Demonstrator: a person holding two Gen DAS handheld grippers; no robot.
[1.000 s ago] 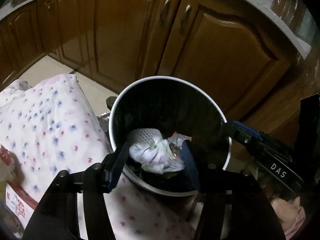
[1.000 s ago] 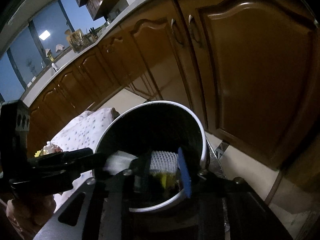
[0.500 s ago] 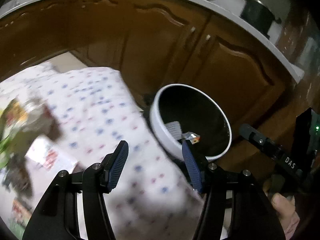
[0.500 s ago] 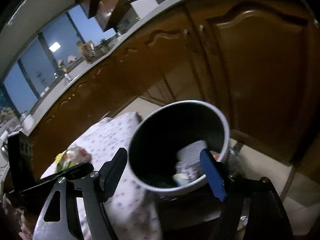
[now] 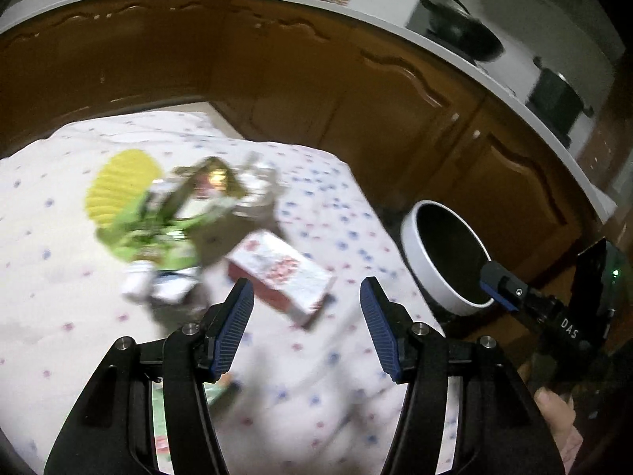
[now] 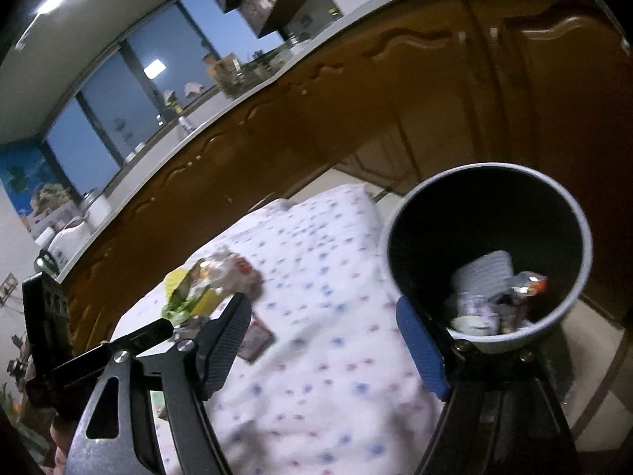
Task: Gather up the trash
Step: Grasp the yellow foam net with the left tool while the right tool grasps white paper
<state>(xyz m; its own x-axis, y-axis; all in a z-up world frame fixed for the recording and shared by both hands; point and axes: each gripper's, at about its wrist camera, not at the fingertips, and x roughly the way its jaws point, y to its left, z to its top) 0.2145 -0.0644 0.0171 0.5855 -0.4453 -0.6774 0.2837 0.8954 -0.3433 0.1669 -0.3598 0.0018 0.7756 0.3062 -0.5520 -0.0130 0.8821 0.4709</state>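
we see, in the left wrist view, the left gripper (image 5: 306, 318) with its jaws set moderately apart and nothing between them, aimed down at the flower-print cloth (image 5: 336, 376) where the trash lies: a red-and-white carton (image 5: 283, 273) just ahead of the fingertips and, beyond it, a blurred heap of wrappers (image 5: 186, 213) with a yellow ribbed piece (image 5: 118, 190) at its far edge. in the right wrist view, the right gripper (image 6: 322, 340) has its jaws wide and empty, beside the white-rimmed bin (image 6: 583, 273), which stands past the cloth's edge, against the wooden cabinets (image 6: 356, 126), and already holds a white foam net (image 6: 488, 271) and crumpled packets. we judge the step in hand to be a reach for another piece, with both grippers free. the next move, in our reading, calls for the left jaws to straddle the carton across its narrower side, or to open wider first, then close and carry it to the bin. motion blur smears the heap, so we cannot tell its items apart or count them; a dark flat packet (image 6: 257, 342) sits partly behind the right gripper's left finger; printed paper (image 5: 160, 423) under the left gripper's frame is cut off, and the bin's bottom is lost in shadow.
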